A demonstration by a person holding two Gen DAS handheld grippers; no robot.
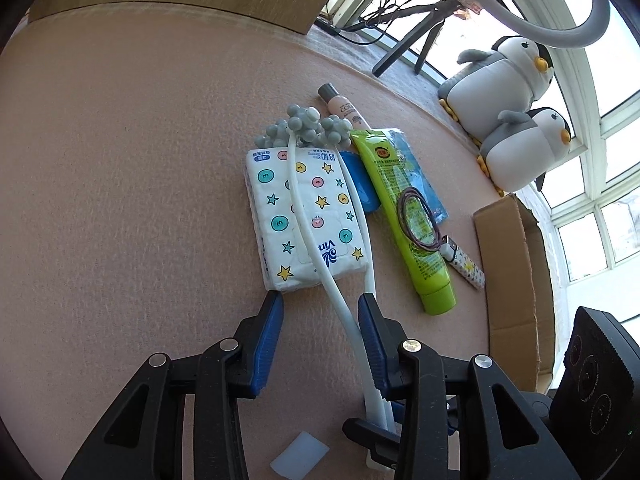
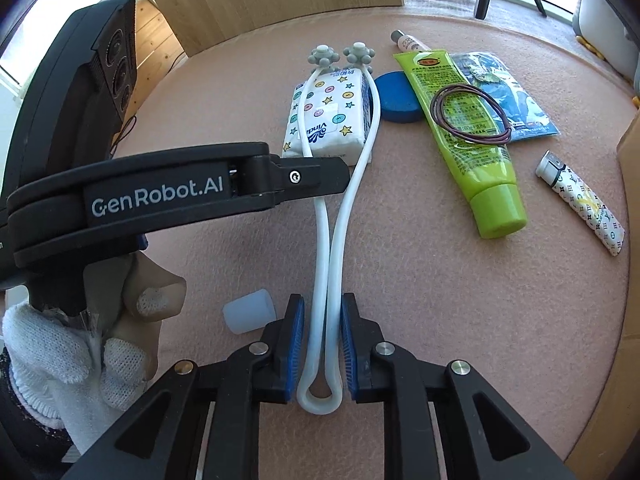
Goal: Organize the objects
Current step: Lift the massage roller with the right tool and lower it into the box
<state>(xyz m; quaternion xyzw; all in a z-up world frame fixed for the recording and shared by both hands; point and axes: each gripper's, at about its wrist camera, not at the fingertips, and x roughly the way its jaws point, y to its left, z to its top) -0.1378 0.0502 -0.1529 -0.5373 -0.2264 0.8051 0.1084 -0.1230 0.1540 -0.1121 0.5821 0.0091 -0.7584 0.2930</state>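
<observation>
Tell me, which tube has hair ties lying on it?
The lime-green tube. Thin hair ties rest on it; the small pink bottle and patterned lighter have none.

On the pink mat (image 2: pixel 400 264): one white two-armed massager (image 2: pixel 332 216), one tissue pack (image 2: pixel 328 116), one blue disc (image 2: pixel 398 98), one green tube (image 2: pixel 472 128), one blue sachet (image 2: pixel 516 100), one small bottle (image 2: pixel 408 42), one patterned lighter (image 2: pixel 584 204), one white cap (image 2: pixel 250 311). Hair ties (image 2: pixel 472 114): perhaps three, overlapping. Two plush penguins (image 1: pixel 508 76) beyond the mat's far edge.
</observation>
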